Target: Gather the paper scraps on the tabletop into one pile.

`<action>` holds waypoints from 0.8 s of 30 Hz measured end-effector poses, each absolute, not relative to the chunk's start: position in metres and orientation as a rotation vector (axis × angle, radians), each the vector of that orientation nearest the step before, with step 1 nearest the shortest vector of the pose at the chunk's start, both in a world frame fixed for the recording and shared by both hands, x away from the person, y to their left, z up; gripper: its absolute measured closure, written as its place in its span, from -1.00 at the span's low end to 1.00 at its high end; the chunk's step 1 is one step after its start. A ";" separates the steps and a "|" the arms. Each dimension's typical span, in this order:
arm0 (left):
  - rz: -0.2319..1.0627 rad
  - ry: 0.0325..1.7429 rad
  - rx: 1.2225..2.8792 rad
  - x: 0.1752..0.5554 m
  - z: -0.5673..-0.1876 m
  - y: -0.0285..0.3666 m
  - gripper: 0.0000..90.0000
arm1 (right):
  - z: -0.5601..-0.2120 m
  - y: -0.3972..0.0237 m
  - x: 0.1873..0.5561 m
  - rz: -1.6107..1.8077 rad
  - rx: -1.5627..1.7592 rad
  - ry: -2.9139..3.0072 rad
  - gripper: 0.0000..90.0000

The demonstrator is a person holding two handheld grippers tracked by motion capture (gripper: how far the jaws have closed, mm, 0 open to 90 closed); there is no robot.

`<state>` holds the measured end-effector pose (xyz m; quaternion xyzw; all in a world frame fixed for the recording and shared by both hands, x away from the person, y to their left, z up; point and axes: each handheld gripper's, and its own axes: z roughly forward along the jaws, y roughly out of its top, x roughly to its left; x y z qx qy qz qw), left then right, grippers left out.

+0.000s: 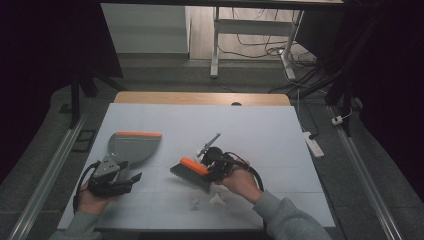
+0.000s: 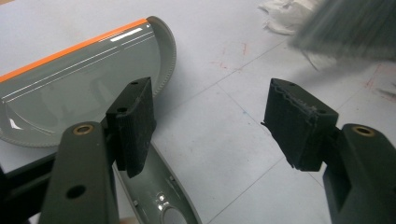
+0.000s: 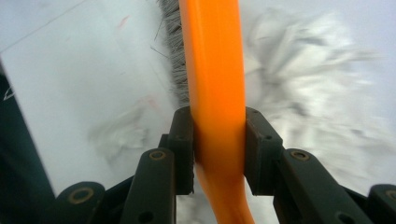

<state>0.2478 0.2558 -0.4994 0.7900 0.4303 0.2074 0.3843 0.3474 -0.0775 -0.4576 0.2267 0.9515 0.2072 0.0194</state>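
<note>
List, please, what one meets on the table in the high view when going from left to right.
Left gripper → grey dustpan with orange edge → orange-backed brush → right gripper, shut on the brush handle. The white paper scraps lie below the brush.

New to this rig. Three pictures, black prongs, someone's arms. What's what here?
No robot arm: a person holds a two-jaw claw in each hand at a white table. The high view looks down from above the person's side. The other two come from cameras riding on each claw, looking along its black jaws.

The right claw is shut on an orange-backed hand brush, bristles over crumpled white paper scraps. The left claw is open, holding nothing; one jaw stands over the handle of a grey dustpan with an orange lip. It looks like sweeping the scraps towards the pan.
</note>
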 end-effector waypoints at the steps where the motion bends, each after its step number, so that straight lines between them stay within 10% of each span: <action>1: 0.530 1.098 2.013 0.248 -0.500 0.256 -0.24 | -0.454 -0.081 0.349 0.669 0.723 2.935 0.50; 16: 0.539 1.111 2.002 0.246 -0.499 0.261 -0.24 | -0.454 -0.065 0.291 0.635 0.458 3.137 0.50; 24: 0.537 1.110 2.007 0.247 -0.500 0.260 -0.24 | -0.462 -0.057 0.317 0.487 0.495 3.063 0.50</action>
